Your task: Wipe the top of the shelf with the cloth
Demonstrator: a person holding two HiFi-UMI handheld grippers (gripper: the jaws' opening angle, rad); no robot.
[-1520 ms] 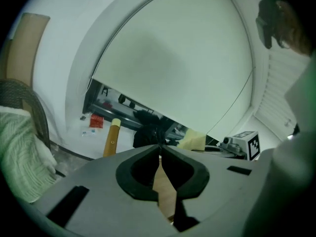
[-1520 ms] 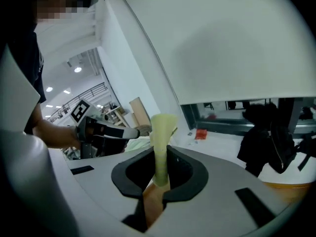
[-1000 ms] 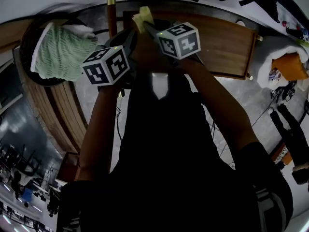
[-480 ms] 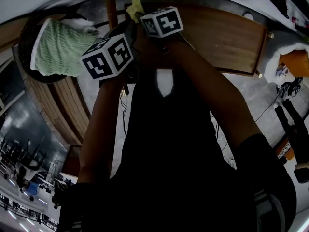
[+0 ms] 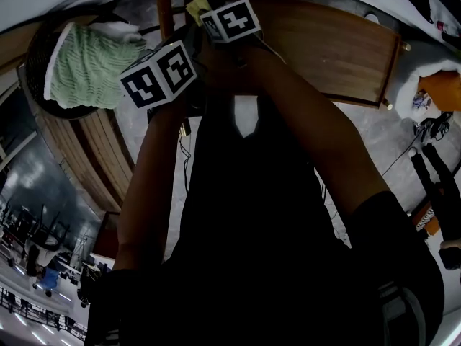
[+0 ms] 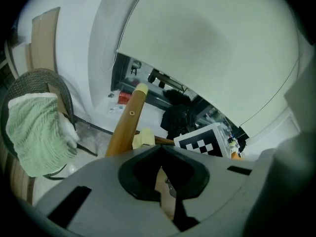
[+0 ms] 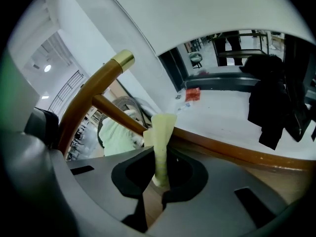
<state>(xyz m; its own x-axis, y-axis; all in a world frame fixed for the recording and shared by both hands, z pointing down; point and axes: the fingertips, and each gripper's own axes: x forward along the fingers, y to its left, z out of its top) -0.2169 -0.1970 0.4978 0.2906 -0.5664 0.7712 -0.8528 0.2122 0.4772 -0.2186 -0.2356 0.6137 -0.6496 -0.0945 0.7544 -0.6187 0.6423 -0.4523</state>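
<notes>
The right gripper [image 7: 157,179], clamped on the yellow cloth [image 7: 161,132], has slid across the wooden shelf [image 5: 324,49] to the top's far left corner beside the brass-capped post [image 5: 164,9], suggesting a wiping stroke is ending there. The left gripper [image 6: 160,174] hangs alongside, jaws together on nothing (no legible writing anywhere, only the cubes' square markers).
</notes>
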